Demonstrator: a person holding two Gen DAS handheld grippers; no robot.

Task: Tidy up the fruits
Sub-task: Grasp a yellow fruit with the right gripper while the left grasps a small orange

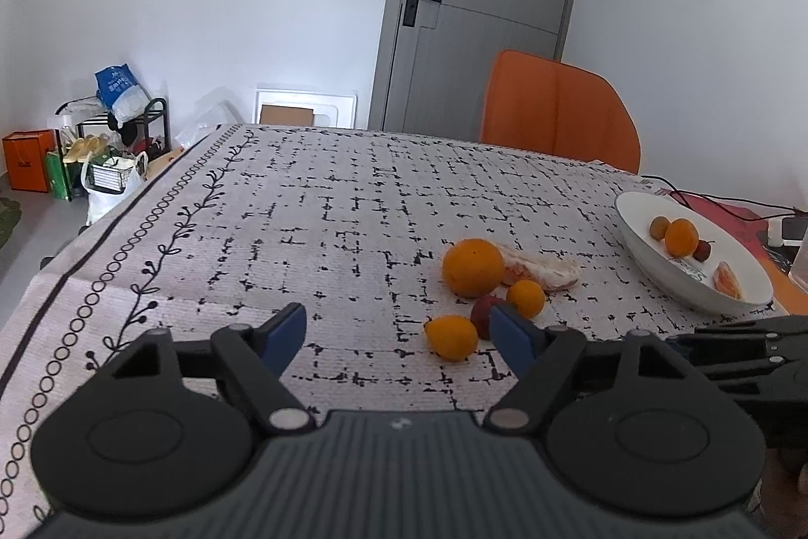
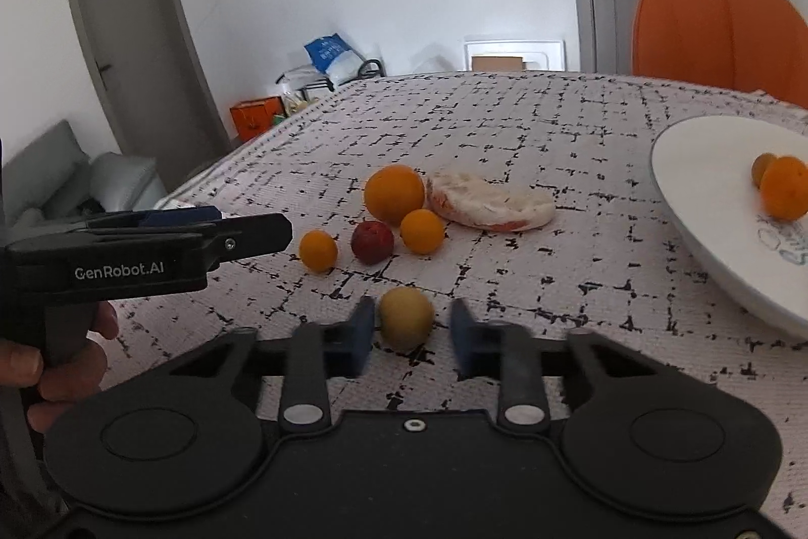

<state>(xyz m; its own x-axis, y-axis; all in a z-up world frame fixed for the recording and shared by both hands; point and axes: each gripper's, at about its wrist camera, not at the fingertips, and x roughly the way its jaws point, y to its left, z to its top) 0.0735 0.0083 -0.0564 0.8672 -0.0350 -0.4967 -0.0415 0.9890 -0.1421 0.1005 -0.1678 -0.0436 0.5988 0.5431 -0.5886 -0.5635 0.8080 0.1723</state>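
Note:
Fruits lie on the patterned tablecloth: a big orange (image 2: pixel 394 192), a peeled grapefruit piece (image 2: pixel 490 202), two small oranges (image 2: pixel 422 231) (image 2: pixel 318 250), a dark red plum (image 2: pixel 372 241) and a yellowish fruit (image 2: pixel 406 317). My right gripper (image 2: pixel 411 329) is open with the yellowish fruit between its blue pads, a gap on each side. My left gripper (image 1: pixel 399 332) is open and empty, just short of a small orange (image 1: pixel 451 337) and the plum (image 1: pixel 484 311). A white plate (image 1: pixel 651 246) at the right holds several fruits, among them an orange (image 1: pixel 681 237).
An orange chair (image 1: pixel 558 109) stands behind the table's far edge by a grey door (image 1: pixel 485 3). Cables and a red item (image 1: pixel 727 213) lie behind the plate. Bags and a rack (image 1: pixel 101 150) sit on the floor at the left.

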